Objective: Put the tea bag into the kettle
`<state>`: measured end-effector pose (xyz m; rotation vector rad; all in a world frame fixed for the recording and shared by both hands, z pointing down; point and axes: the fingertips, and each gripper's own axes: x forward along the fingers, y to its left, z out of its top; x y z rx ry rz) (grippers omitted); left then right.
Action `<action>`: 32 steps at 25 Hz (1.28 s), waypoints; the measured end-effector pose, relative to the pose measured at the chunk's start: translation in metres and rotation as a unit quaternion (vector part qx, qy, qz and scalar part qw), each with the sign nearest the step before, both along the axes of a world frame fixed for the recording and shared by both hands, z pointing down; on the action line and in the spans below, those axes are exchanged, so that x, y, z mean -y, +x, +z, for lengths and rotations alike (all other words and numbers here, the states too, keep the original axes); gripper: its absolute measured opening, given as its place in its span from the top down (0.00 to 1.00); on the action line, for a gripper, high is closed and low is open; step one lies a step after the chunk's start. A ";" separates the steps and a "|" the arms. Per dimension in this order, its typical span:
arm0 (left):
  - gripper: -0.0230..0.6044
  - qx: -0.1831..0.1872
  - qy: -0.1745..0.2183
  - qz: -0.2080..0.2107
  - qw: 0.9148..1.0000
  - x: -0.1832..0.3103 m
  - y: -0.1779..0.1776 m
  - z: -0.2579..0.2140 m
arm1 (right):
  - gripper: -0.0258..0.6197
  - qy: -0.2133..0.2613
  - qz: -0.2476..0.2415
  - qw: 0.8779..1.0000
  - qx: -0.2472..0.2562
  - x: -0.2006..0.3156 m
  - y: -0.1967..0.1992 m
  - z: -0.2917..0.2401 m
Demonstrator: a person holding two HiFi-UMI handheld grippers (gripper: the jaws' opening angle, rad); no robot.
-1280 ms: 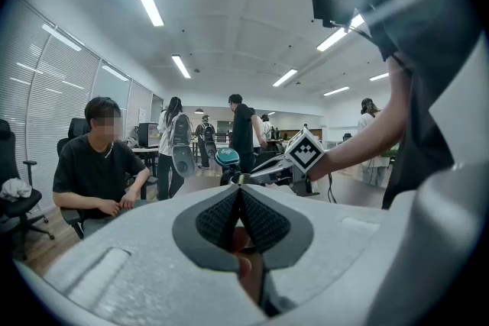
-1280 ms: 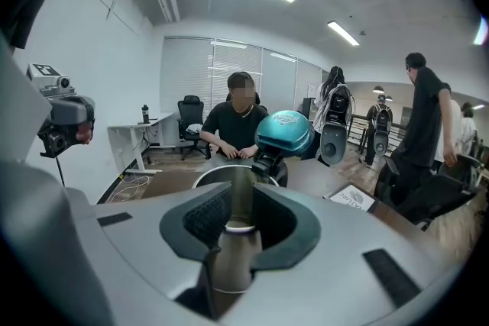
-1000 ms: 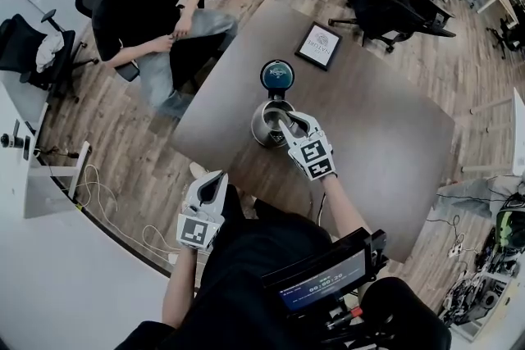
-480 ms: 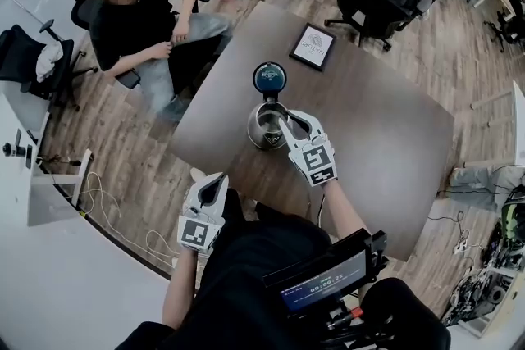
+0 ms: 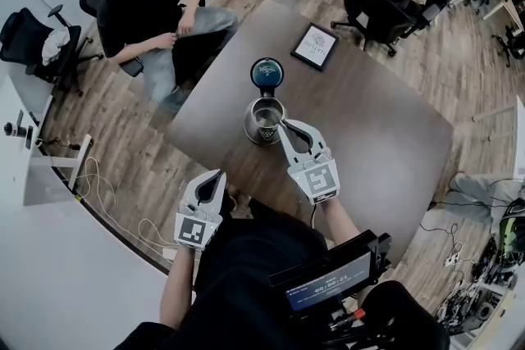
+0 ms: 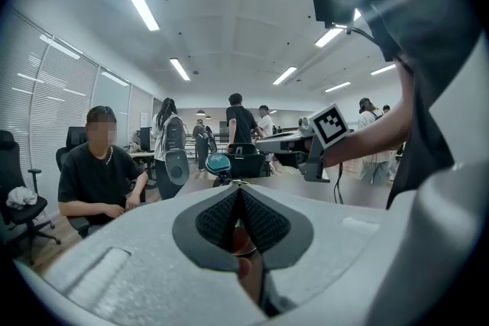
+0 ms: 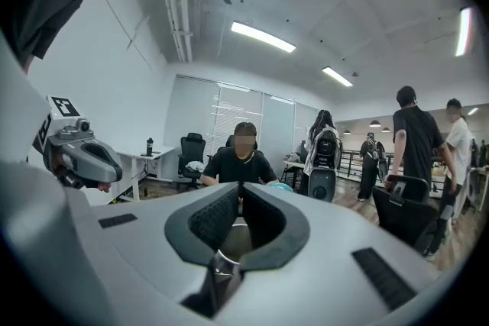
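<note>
The left gripper (image 5: 220, 175) hangs at the kettle's 7 o'clock, off the table (image 5: 385, 135), pads pressed together on nothing. The open steel kettle (image 5: 253, 112) stands near the table's left edge, with a teal disc (image 5: 267, 73) at its 12 o'clock. The right gripper (image 5: 283, 125) sits at its 4 o'clock, tips at the rim. Its jaws have just been closing to a thin slit, nothing between them. I cannot make out the tea bag; likely it lies inside the kettle. It should be light, limp and easily torn, so it is best pinched gently by its top edge or tag.
</note>
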<state>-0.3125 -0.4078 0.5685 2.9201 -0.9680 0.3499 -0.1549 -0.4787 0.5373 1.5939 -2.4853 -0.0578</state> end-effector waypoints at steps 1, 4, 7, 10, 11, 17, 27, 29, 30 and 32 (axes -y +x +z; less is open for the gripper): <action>0.98 -0.001 0.002 -0.002 1.000 -0.003 0.001 0.000 | 0.93 0.006 -0.006 1.000 -0.002 -0.005 -0.001 -0.003; 0.98 -0.005 0.002 -0.006 1.000 -0.015 0.002 0.000 | 0.95 0.012 -0.009 1.000 -0.001 -0.021 -0.002 -0.009; 0.98 -0.009 -0.002 -0.009 1.000 -0.025 0.003 -0.002 | 0.95 0.011 -0.002 1.000 0.009 -0.034 0.000 -0.012; 0.98 -0.008 0.002 -0.008 1.000 -0.035 0.005 -0.004 | 0.95 0.017 -0.003 1.000 0.012 -0.051 0.001 -0.012; 0.98 -0.008 0.004 -0.008 1.000 -0.039 0.006 -0.005 | 0.95 0.019 -0.004 1.000 0.012 -0.057 0.001 -0.013; 0.98 -0.017 0.015 -0.007 1.000 -0.082 0.016 -0.006 | 0.95 0.036 -0.019 0.999 0.007 -0.116 0.001 -0.020; 0.98 -0.038 0.015 0.010 0.999 -0.210 0.071 0.012 | 0.95 0.051 -0.024 0.998 0.017 -0.272 0.026 -0.022; 0.98 -0.033 0.015 0.019 0.999 -0.234 0.088 0.021 | 0.95 0.051 -0.017 0.998 0.021 -0.303 0.039 -0.019; 0.98 -0.033 0.014 0.023 0.999 -0.244 0.098 0.025 | 0.95 0.053 -0.012 0.998 0.022 -0.318 0.049 -0.018; 0.98 -0.038 0.015 0.028 0.999 -0.262 0.122 0.029 | 0.95 0.060 0.003 0.998 0.021 -0.346 0.072 -0.016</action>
